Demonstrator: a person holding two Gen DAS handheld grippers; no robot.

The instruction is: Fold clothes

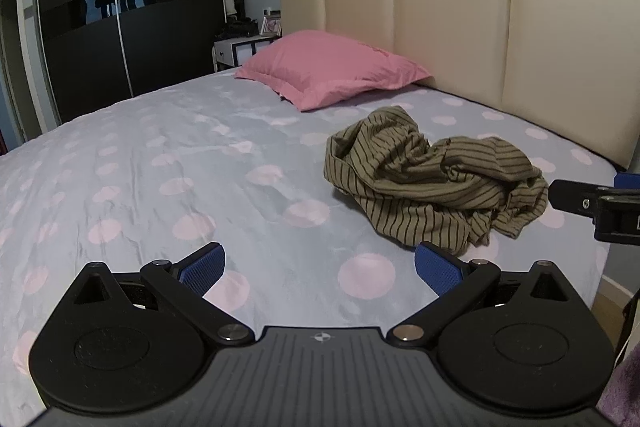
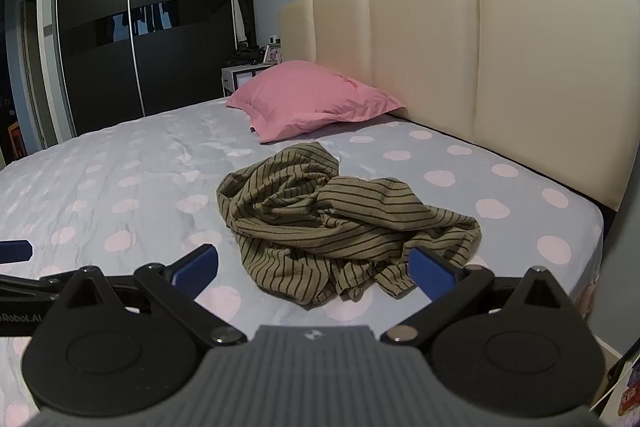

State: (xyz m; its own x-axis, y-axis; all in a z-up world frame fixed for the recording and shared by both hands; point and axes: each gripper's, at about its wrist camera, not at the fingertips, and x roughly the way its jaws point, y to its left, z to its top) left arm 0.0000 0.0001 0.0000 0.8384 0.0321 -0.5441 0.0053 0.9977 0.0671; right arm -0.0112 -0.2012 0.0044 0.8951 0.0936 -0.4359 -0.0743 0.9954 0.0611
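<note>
Right, status: olive-brown knit garment w/ thin dark stripes [image 2: 332, 223] sits crumpled in a heap on the pale grey bedsheet w/ pink dots [image 1: 168, 155], toward the headboard side, just short of the pink pillow [image 1: 332, 67]. Not folded, not flat; layers bunched over each other, no clean outline visible.

Left gripper [image 1: 320, 267]: blue pads wide apart, nothing between them, hovering over bare sheet beside the heap. Right gripper [image 2: 314, 269]: also spread wide, empty, heap's near edge right ahead of it between the finger lines; can't tell if the right pad touches fabric or just overlaps it in view.

Handling est.: light, thin, very soft, zero stiffness, will drape and drag, prob stretches a bit. Not fragile, not slippery on ribbed pads. Sheet underneath is loose too, so shallow pinch or you'll grab both.

Grip pts: hem/band edge visible at heap's left-rear looks best; collar/sleeves can't ID from here. Pinch single-layer edge, not bulk.
</note>
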